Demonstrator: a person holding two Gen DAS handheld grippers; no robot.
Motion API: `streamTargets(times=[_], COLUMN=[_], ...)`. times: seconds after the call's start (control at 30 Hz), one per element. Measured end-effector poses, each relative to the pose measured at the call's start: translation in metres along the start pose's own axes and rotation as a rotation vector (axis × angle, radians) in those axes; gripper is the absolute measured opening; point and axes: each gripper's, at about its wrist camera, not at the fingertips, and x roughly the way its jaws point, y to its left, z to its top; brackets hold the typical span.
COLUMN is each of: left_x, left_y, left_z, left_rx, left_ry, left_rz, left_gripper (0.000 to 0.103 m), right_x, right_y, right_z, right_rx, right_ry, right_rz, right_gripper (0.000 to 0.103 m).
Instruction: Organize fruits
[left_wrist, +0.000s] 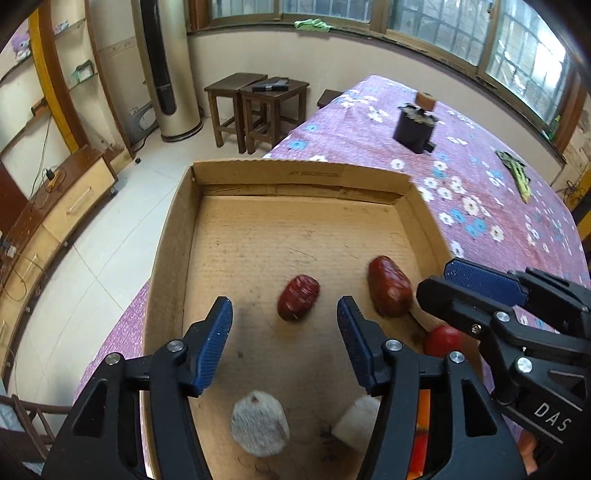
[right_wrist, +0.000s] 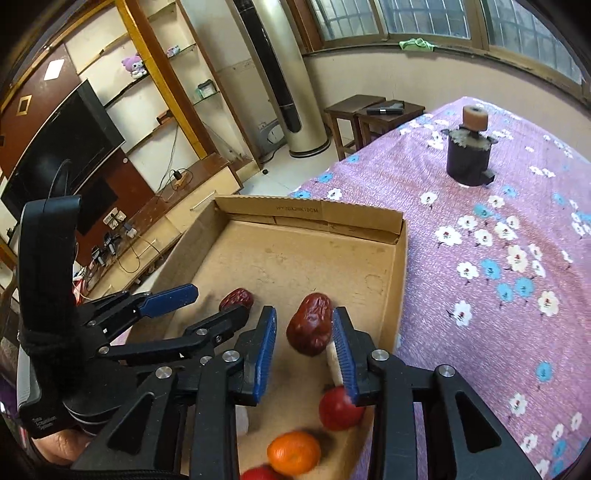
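**Fruit gathered in the box, sorting not yet showing**

The left gripper (left_wrist: 284, 325) is hovering over the cardboard box (left_wrist: 177, 236) with its jaws spread wide and holding nothing; the smaller red date (left_wrist: 298, 297) is lying on the box floor just ahead of the gap between them. The right gripper (right_wrist: 304, 350) is reaching in from the box's right side, jaws also apart and gripping nothing. The larger red date (right_wrist: 310, 325) is sitting between its blue pads, close to the right one, but I cannot tell whether a pad is touching it.

Working outward, the box is holding everything fruit-like in view. A pale stick-like piece (right_wrist: 334, 360) is lying just behind the larger date, and a small red fruit (right_wrist: 338, 408) is resting near the right wall. Closer to the cameras, an orange fruit (right_wrist: 293, 452) and part of another red one are showing at the bottom edge of the right wrist view. Two whitish peeled-looking chunks (left_wrist: 258, 422) are lying at the near end in the left wrist view.

As a judgement, the task is sitting somewhere in the middle: the fruits are already inside one container, yet they are lying mixed and scattered, with the far half of the box floor bare. Grouping by kind appears to be what is left.

The box is standing on a purple flowered cloth (right_wrist: 498, 258), over what could be a bed or a bench. A dark pot (right_wrist: 468, 160) is standing well apart.
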Motion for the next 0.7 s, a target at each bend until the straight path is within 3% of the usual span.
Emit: streamTargets(times=[0.37, 0.47, 0.7], left_x=[-0.048, -0.06, -0.078], left_y=[-0.006, -0.005, -0.01], left_z=[-0.038, -0.048, -0.073], left_rx=[0.023, 0.027, 0.057], left_ry=[-0.083, -0.104, -0.123], left_rz=[-0.002, 0.011, 0.007], left_gripper=[0.066, 0.079, 0.079], right_x=[-0.032, -0.039, -0.058], right_y=[-0.008, -0.013, -0.007], right_z=[-0.035, -0.047, -0.071], right_rx=[-0.08, -0.101, -0.218], right_ry=[-0.01, -0.014, -0.047], right_rz=[0.016, 0.025, 0.047], right_gripper=[0.05, 0.052, 0.067])
